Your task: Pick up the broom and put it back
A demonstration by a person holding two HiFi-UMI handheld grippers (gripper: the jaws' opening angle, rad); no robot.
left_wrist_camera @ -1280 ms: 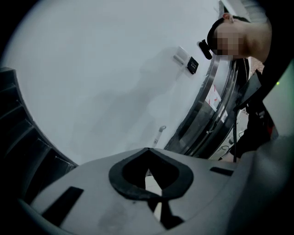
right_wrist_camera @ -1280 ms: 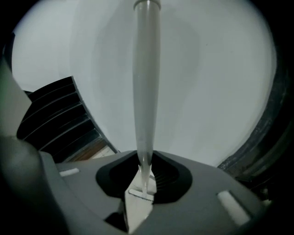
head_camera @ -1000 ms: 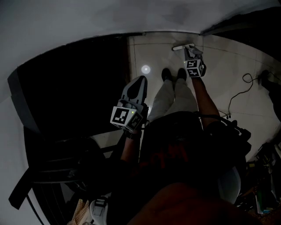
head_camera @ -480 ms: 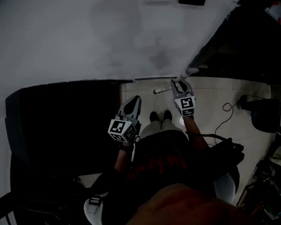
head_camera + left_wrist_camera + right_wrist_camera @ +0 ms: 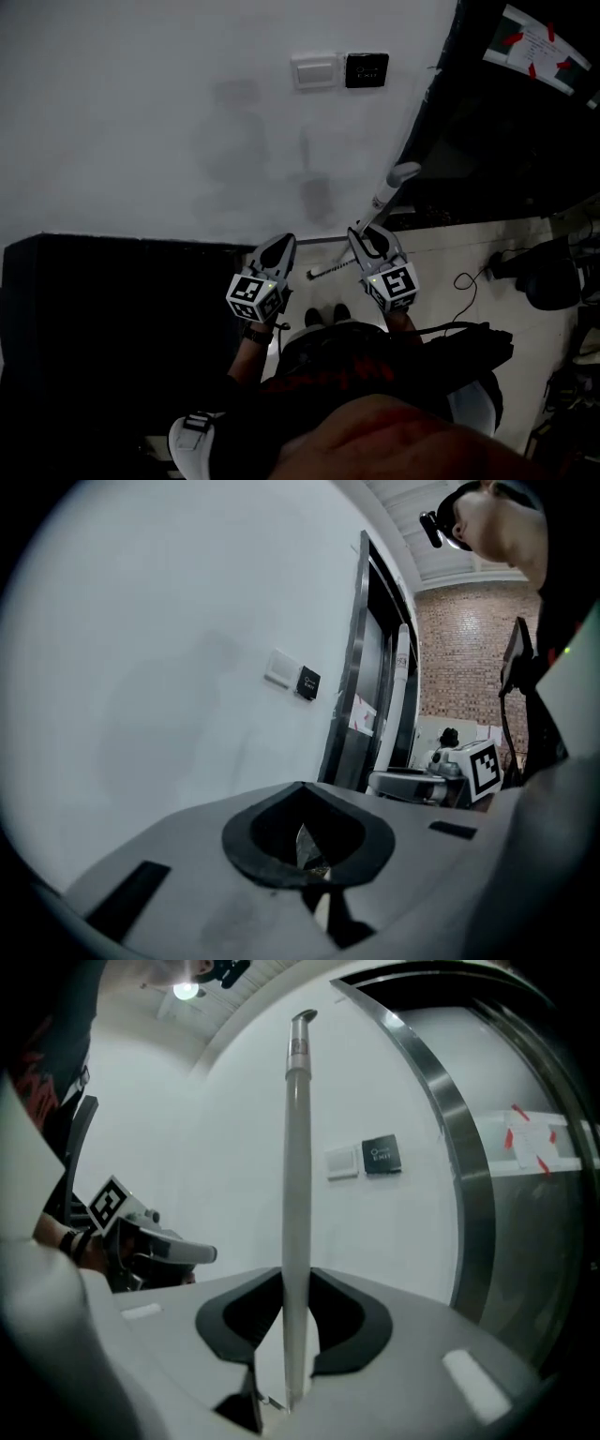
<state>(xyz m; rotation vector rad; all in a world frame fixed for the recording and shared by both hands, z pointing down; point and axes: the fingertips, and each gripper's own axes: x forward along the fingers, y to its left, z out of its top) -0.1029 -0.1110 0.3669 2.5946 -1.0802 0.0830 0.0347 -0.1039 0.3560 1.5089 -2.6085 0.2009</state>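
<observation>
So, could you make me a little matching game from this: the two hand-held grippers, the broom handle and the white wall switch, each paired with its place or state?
Things:
1. left hand-held gripper
2. right hand-held gripper
3. broom handle
4. white switch

Places and states:
A. on the wall, just left of a dark panel
B. jaws together, nothing between them
C. pale and thin, runs up between two jaws
D. jaws closed on a thin pole

Pairs: 1-B, 2-D, 3-C, 4-A.
</observation>
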